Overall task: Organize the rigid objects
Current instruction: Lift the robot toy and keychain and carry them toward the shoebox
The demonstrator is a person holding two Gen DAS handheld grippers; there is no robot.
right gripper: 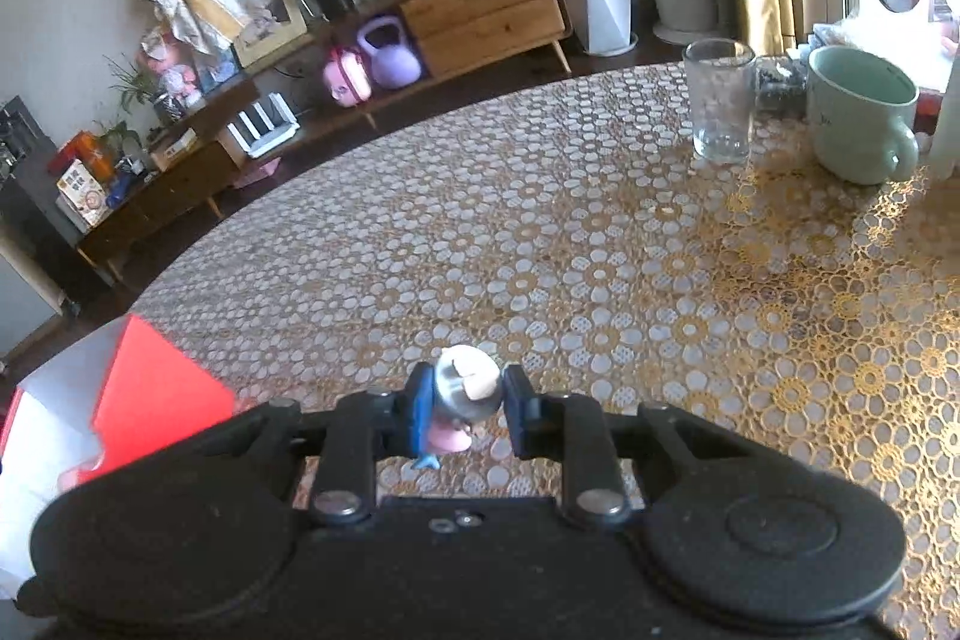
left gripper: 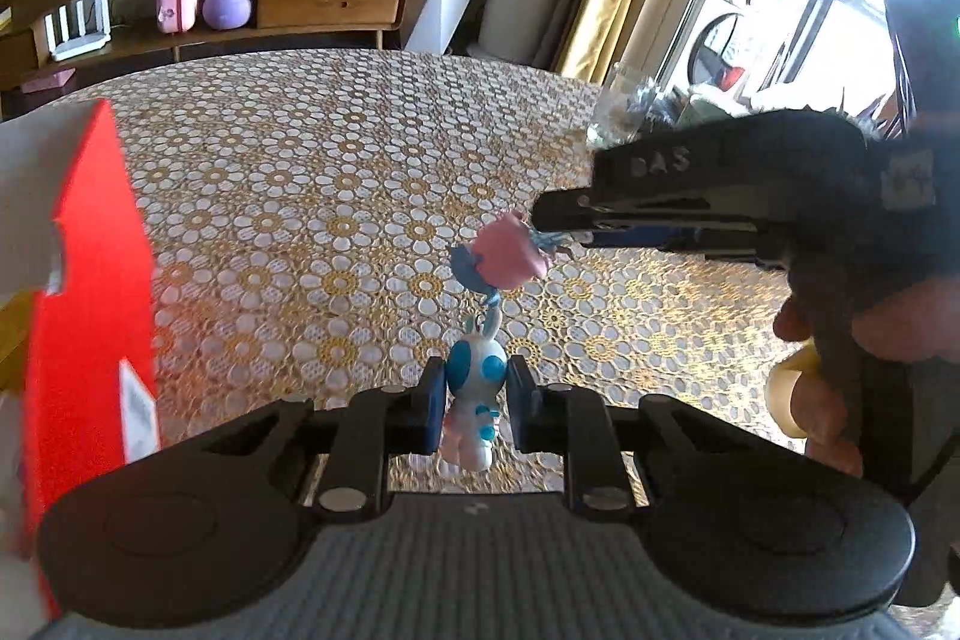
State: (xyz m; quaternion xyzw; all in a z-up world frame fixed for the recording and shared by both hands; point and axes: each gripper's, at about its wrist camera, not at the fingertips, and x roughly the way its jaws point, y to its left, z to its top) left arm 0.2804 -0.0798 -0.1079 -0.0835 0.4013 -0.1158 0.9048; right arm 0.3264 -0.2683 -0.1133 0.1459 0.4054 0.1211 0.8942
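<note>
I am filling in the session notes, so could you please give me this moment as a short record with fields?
left gripper: shut on blue and white figurine
right gripper: shut on pink figurine
surface: table under a gold and white lace cloth
container: red box, at the table's left side, open top
other items on table: clear glass and green mug, upright, far right
figurines in box yet: no, both are in the grippers

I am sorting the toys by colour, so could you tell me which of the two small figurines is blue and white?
The rabbit-eared figurine in the left gripper; the right gripper holds a pink, grey-haired one.
</note>
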